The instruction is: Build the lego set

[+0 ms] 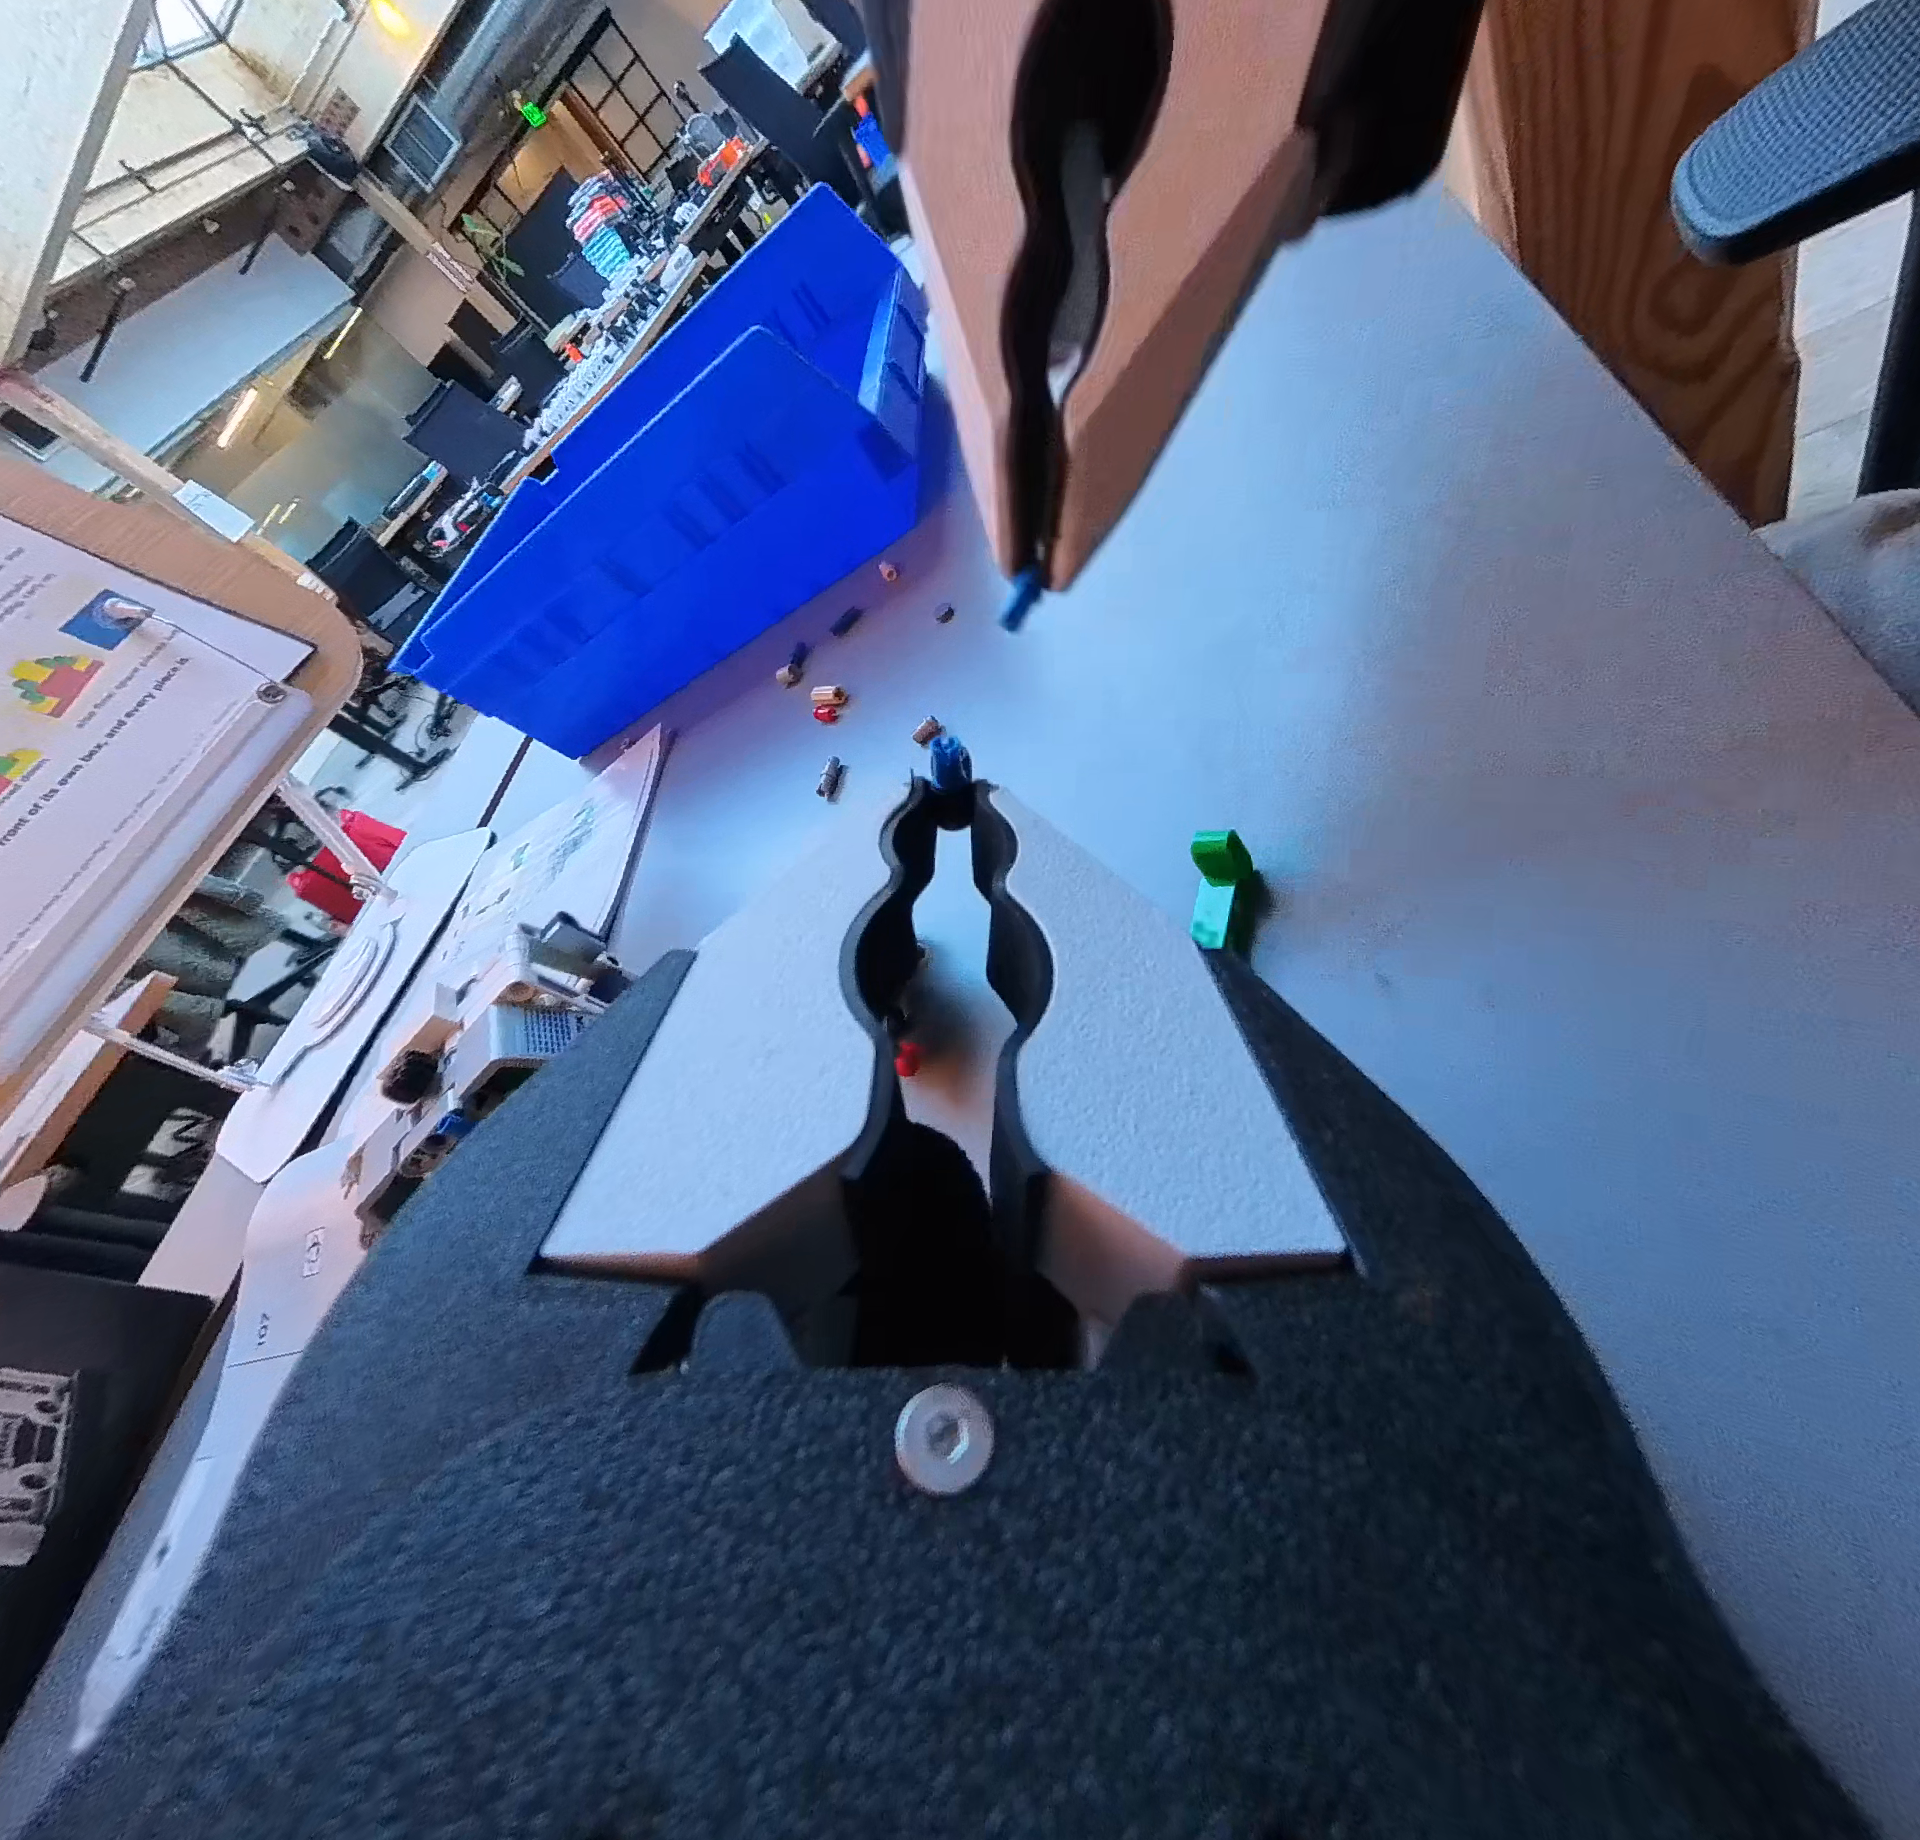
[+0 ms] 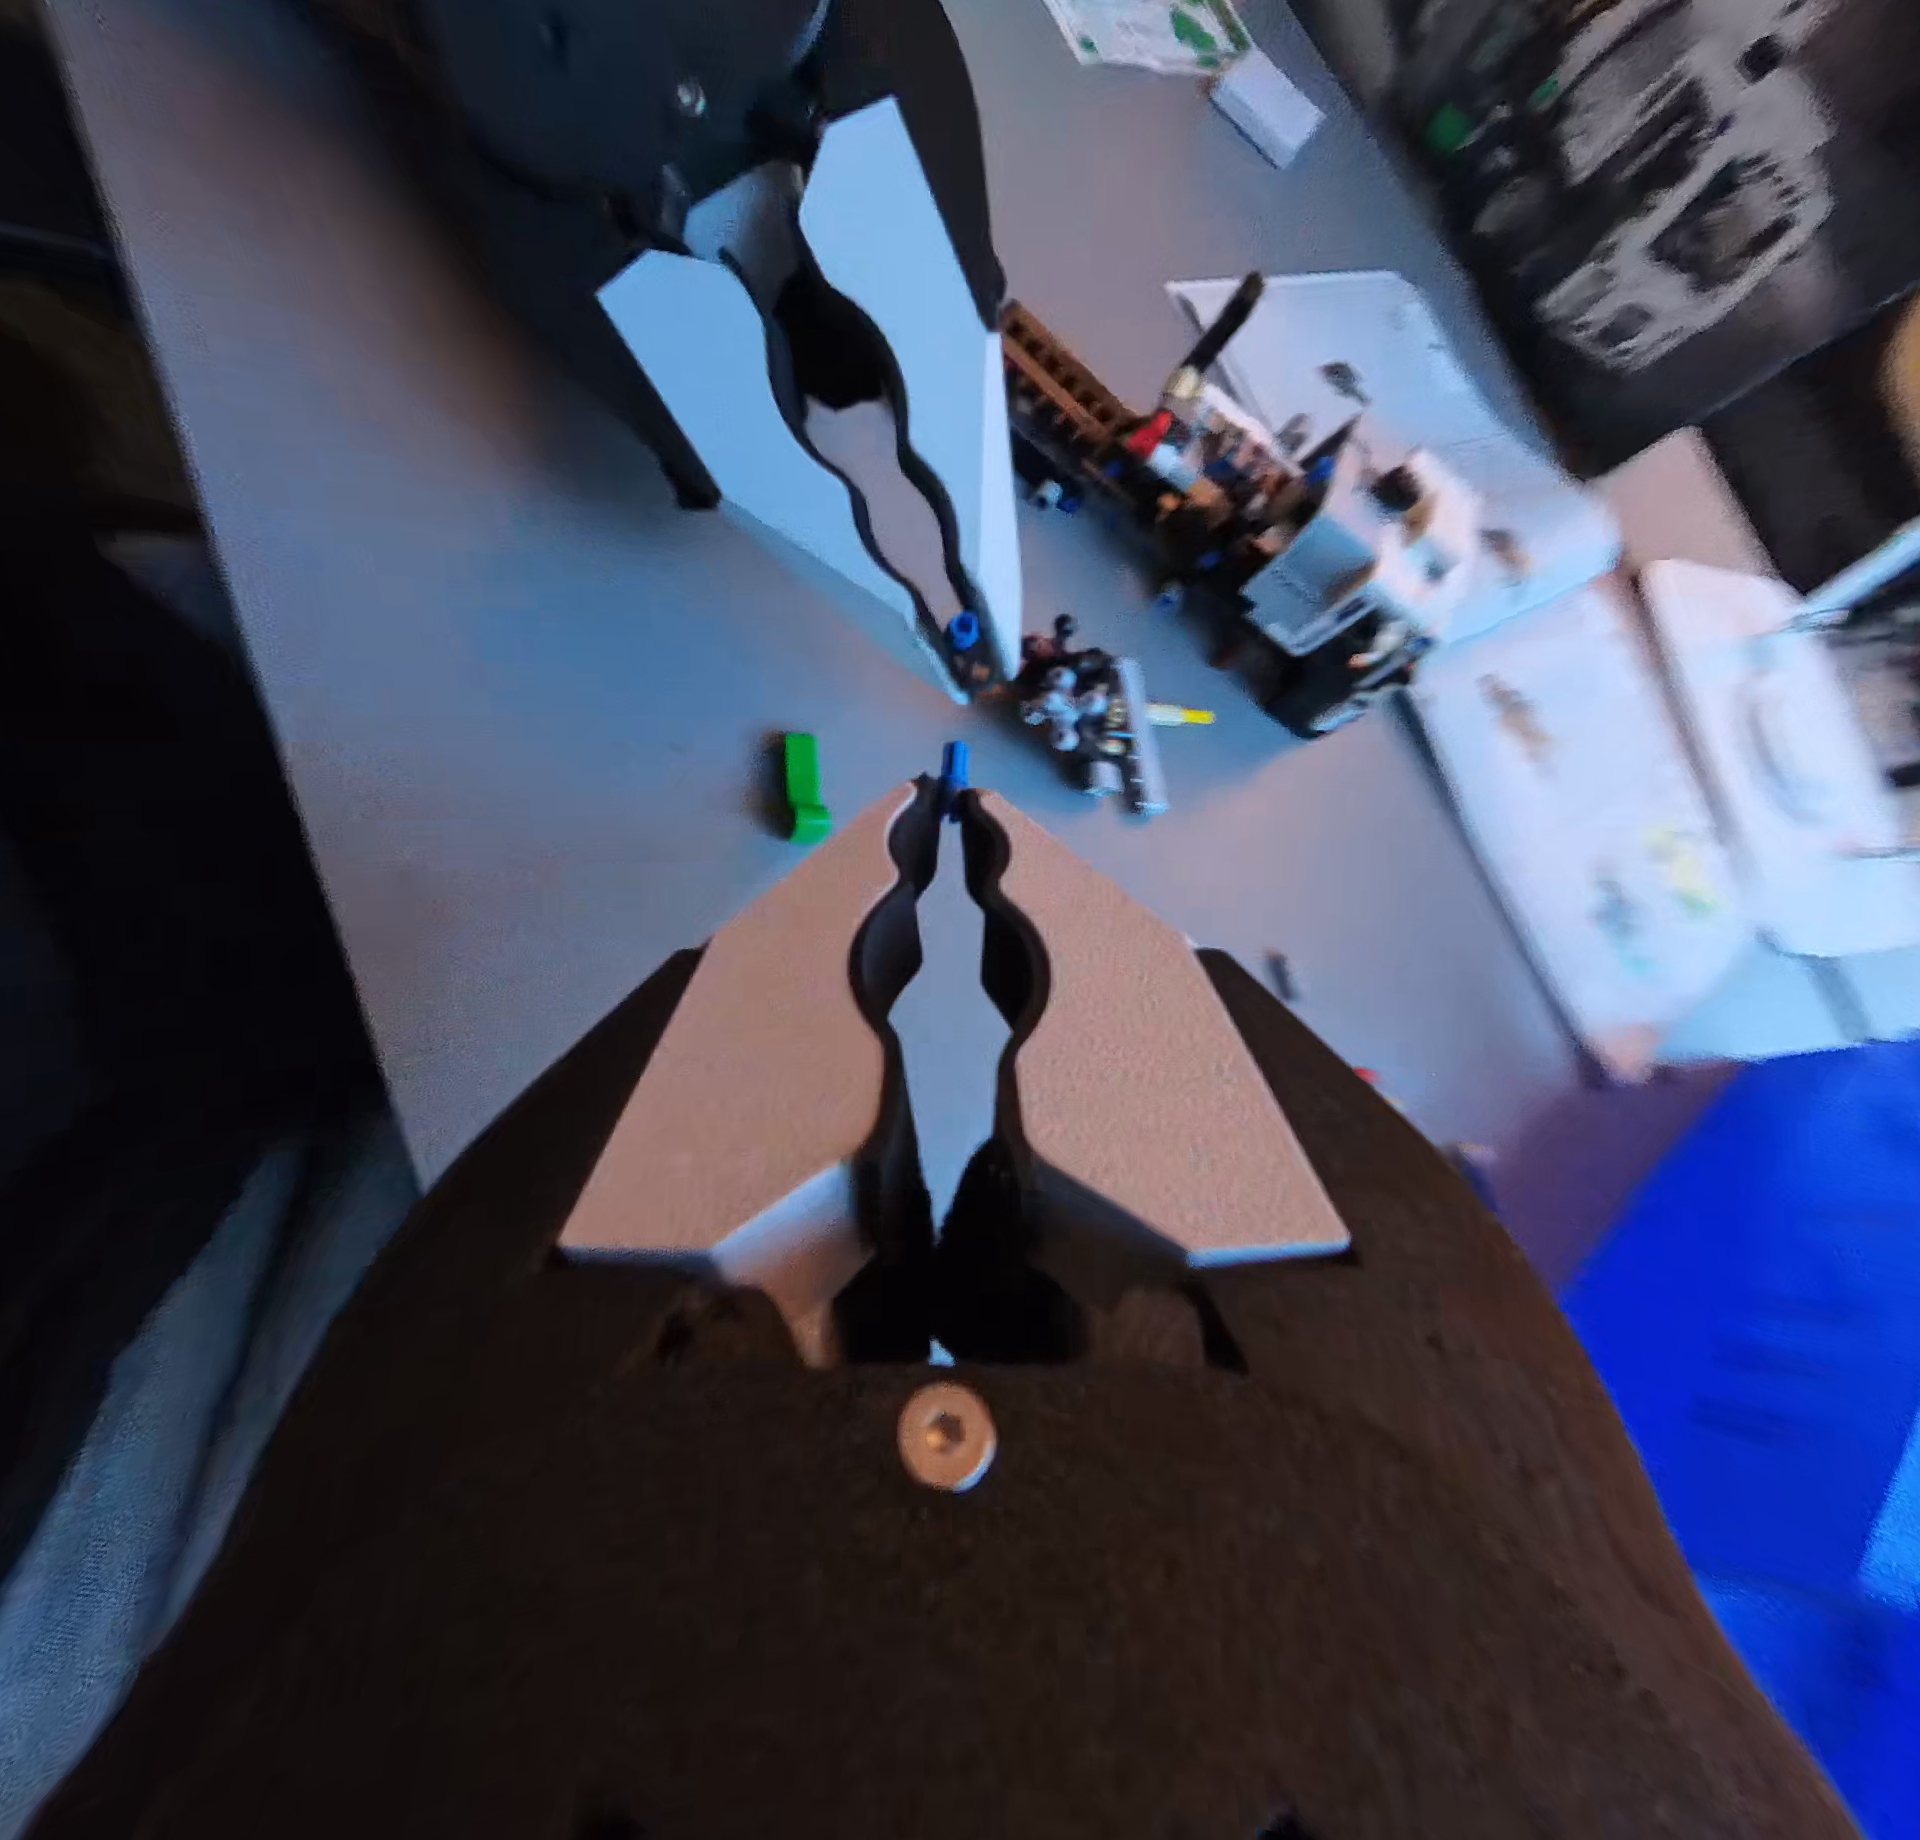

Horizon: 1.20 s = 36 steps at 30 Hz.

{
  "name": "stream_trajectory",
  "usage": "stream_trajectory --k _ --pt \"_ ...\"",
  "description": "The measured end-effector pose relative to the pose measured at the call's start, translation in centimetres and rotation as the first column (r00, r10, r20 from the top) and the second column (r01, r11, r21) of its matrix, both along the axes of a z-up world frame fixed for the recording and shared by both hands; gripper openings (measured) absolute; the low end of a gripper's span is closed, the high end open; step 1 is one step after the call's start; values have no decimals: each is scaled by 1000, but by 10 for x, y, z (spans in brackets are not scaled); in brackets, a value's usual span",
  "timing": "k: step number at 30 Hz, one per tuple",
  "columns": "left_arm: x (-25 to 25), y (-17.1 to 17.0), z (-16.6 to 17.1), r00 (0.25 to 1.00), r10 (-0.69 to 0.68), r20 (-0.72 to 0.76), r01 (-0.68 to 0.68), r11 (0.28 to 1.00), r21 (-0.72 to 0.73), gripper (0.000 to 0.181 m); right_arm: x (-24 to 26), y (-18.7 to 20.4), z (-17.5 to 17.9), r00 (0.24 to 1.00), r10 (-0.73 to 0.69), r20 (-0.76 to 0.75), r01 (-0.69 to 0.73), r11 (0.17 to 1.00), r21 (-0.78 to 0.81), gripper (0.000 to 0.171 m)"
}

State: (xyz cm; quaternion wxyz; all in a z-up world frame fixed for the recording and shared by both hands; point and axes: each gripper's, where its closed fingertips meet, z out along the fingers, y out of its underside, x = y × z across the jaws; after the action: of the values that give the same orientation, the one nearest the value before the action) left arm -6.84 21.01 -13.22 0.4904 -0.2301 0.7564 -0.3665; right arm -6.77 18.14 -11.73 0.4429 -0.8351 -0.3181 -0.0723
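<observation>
My left gripper (image 1: 951, 798) is shut on a small blue Lego pin (image 1: 948, 757) just above the grey table. My right gripper (image 2: 948, 798) is shut on another small blue pin (image 2: 953, 760). Each gripper shows in the other's view: the right one (image 1: 1031, 585) hangs from above with its blue pin (image 1: 1018, 606), the left one (image 2: 971, 663) stands across the table with its pin (image 2: 961, 631). The two tips are a short way apart. A green Lego piece (image 1: 1221, 886) lies on the table beside them, also in the right wrist view (image 2: 802, 788).
Several small loose Lego parts (image 1: 831, 699) lie scattered near a blue plastic bin (image 1: 686, 533). A partly built dark Lego assembly (image 2: 1091, 720) sits by the left gripper's tip. Instruction sheets (image 1: 561, 845) and a box of parts (image 2: 1247, 502) lie further off. A chair armrest (image 1: 1808, 138) is at the table's edge.
</observation>
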Motion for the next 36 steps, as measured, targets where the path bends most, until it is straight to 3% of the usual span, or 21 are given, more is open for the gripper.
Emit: stream_trajectory --k 3,5,13,22,36 --pt "1 0 -4 1000 17 8 -17 999 50 3 2 2 5 956 -49 288 53 999 -6 3" --pt "2 1 -4 998 43 41 -48 992 115 4 -5 4 0 945 -61 323 73 997 -25 3" --pt "2 -1 -1 976 69 205 -145 913 382 3 -10 10 -17 962 -260 83 265 962 -57 3" --pt "2 -2 1 953 57 298 -217 814 539 3 -8 12 -15 889 -382 -252 374 924 -79 3" --pt "2 -1 0 946 52 319 -242 768 593 3 -9 14 -12 866 -367 -339 354 930 -102 3"
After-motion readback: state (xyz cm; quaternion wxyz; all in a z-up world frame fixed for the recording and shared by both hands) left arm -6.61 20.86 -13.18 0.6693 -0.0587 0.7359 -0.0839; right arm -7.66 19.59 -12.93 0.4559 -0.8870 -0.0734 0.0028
